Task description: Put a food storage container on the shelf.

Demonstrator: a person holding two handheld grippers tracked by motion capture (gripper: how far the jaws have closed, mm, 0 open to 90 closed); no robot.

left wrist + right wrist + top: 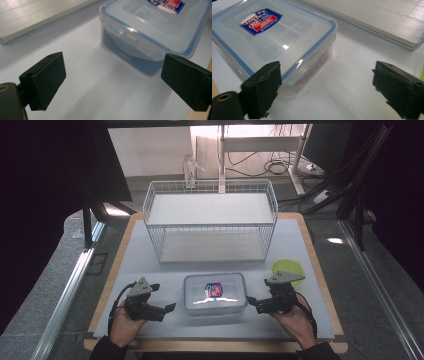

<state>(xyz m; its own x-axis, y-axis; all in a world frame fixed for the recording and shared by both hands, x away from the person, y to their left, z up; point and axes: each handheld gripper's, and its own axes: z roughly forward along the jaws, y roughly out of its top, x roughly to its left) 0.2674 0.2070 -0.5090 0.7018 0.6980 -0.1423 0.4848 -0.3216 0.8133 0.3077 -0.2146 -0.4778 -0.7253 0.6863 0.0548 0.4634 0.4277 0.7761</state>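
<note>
— Start from the left. What's there?

— The left gripper (169,307), black with a grey three-cornered plate on top, held in the person's left hand (122,326) near the front edge of the pale grey table top (150,265). Its jaws stand wide apart with nothing between them. In the left gripper view the two black pads (47,77) frame bare table, and the box sits just beyond them, untouched.

— And the box itself?

— A clear rectangular plastic food container (215,293) with a blue-rimmed snap-on lid and a red-and-blue label on top. It rests flat on the table between the two grippers, near the front edge, lid on (its side clip looks folded down in the left gripper view (130,42)). It stands in front of the white wire basket shelf (210,220), which takes up the middle of the table farther back.

— Moving right?

— The right gripper (251,301), the same build, sits in the person's right hand (295,322). Its jaws are also spread wide, gripping nothing. In the right gripper view the container (274,37) lies close by the left-hand pad (263,87), whether touching or only near I cannot tell, and the other pad stands over bare table.

— Anything past that?

— A round yellow-green plastic lid (288,270) lying flat just behind the right gripper, near the table's right edge.
</note>
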